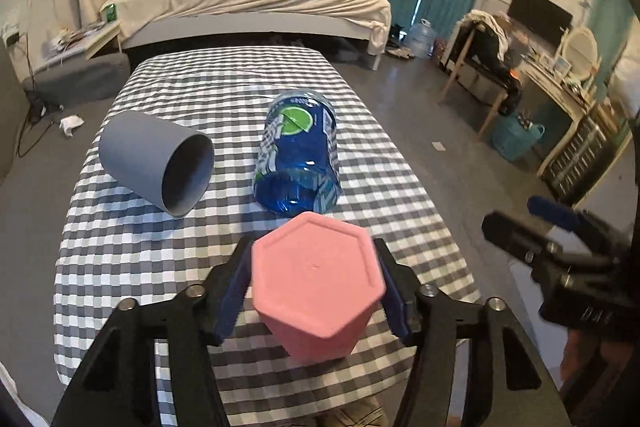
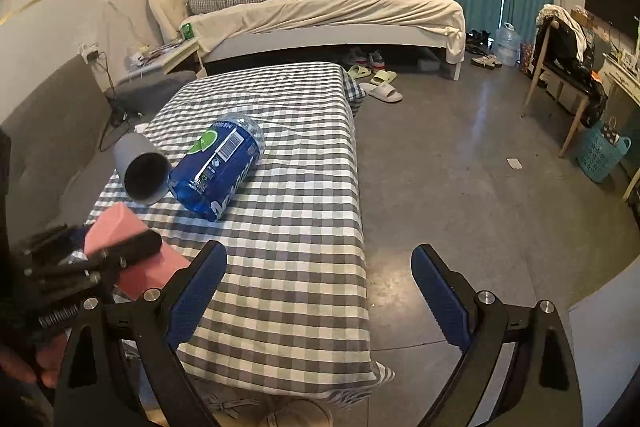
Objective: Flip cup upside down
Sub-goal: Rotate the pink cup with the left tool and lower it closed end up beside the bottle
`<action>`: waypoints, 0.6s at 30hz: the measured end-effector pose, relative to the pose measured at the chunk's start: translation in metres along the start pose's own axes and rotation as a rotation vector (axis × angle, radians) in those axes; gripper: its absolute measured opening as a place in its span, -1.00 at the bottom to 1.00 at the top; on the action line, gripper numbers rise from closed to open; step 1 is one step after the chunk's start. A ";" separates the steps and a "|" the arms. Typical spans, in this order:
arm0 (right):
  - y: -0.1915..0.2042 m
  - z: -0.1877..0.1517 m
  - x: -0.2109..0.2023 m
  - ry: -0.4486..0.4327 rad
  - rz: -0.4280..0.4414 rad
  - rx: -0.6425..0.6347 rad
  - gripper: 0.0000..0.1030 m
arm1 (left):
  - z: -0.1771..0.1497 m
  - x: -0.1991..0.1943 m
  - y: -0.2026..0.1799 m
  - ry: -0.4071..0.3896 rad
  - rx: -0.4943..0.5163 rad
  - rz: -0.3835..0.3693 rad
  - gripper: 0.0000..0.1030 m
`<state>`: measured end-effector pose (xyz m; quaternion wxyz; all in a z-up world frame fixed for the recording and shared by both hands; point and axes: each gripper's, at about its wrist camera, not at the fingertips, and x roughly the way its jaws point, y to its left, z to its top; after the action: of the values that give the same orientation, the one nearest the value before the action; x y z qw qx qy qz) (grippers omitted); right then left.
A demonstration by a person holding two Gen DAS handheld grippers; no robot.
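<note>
Item one, pink cup [image 1: 320,287]: hexagonal, base facing my left wrist camera, pinched between the blue pads [image 1: 232,291] of my left hand-held gripper [image 1: 316,263]. I see it held over the near end of the worktop [image 1: 224,83], tilted with its closed base up and toward the lens; whether its rim touches the cloth I cannot tell. From the right wrist view the same cup shows as a pink block [image 2: 132,247] at the lower left, partly behind the black frame of the left hand-held gripper [image 2: 100,259].

Item two, right hand-held gripper [image 2: 320,291]: fingers spread wide, nothing between them, hanging off the worktop's right edge above the concrete floor [image 2: 460,167]. In the left view it sits at the far right of frame [image 1: 560,247].

Item three, grey cup [image 1: 160,159]: lying on its side on the checked cloth, open mouth toward me, on the left part of the worktop.

Item four, blue plastic bottle [image 1: 298,155]: label with a green lime mark, lying on its side just right of the grey cup, beyond the pink one. In the right view the two appear touching or nearly so [image 2: 218,163].

Item five, bed [image 2: 320,11]: beyond the worktop, with pillows and rumpled bedding.
</note>
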<state>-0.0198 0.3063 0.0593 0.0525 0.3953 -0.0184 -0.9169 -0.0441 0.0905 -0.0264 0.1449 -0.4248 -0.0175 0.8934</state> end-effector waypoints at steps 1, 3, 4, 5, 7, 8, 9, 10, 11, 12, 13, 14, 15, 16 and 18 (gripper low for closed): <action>0.000 -0.001 0.000 0.003 -0.004 -0.002 0.83 | -0.002 0.003 0.000 0.007 0.010 -0.001 0.40; -0.001 -0.002 -0.001 0.005 -0.014 -0.001 0.83 | -0.006 0.006 -0.004 0.011 0.050 0.021 0.56; -0.003 -0.003 -0.001 0.006 -0.013 0.003 0.83 | -0.007 0.005 -0.007 0.005 0.080 0.048 0.67; -0.004 -0.003 -0.002 0.004 -0.013 0.008 0.83 | -0.010 0.006 -0.012 -0.006 0.125 0.085 0.73; -0.006 -0.004 -0.004 0.003 -0.018 0.015 0.83 | -0.014 0.005 -0.017 -0.028 0.166 0.094 0.80; -0.008 -0.004 -0.004 0.004 -0.018 0.018 0.83 | -0.019 0.007 -0.017 -0.037 0.179 0.089 0.80; -0.009 -0.004 -0.004 0.005 -0.016 0.022 0.83 | -0.024 0.012 -0.016 -0.031 0.187 0.082 0.80; -0.009 -0.004 -0.004 0.006 -0.014 0.023 0.83 | -0.028 0.017 -0.014 -0.022 0.190 0.076 0.80; -0.010 -0.005 -0.004 0.007 -0.014 0.022 0.83 | -0.032 0.022 -0.013 -0.016 0.194 0.071 0.80; -0.011 -0.005 -0.003 0.010 -0.016 0.021 0.83 | -0.036 0.025 -0.013 -0.021 0.200 0.068 0.80; -0.012 -0.006 -0.002 0.013 -0.017 0.022 0.83 | -0.039 0.027 -0.014 -0.030 0.204 0.059 0.77; -0.012 -0.006 -0.001 0.015 -0.016 0.024 0.83 | -0.040 0.029 -0.014 -0.034 0.205 0.049 0.72; -0.013 -0.007 0.000 0.021 -0.013 0.027 0.83 | -0.040 0.032 -0.013 -0.033 0.199 0.043 0.54; -0.014 -0.007 0.001 0.027 -0.011 0.030 0.83 | -0.041 0.035 -0.014 -0.023 0.193 0.040 0.45; -0.016 -0.008 0.003 0.034 -0.011 0.031 0.83 | -0.041 0.041 -0.013 -0.006 0.175 0.029 0.41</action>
<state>-0.0169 0.3217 0.0505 0.0419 0.4119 -0.0295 -0.9098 -0.0343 0.1102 -0.0819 0.1688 -0.4079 0.0664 0.8948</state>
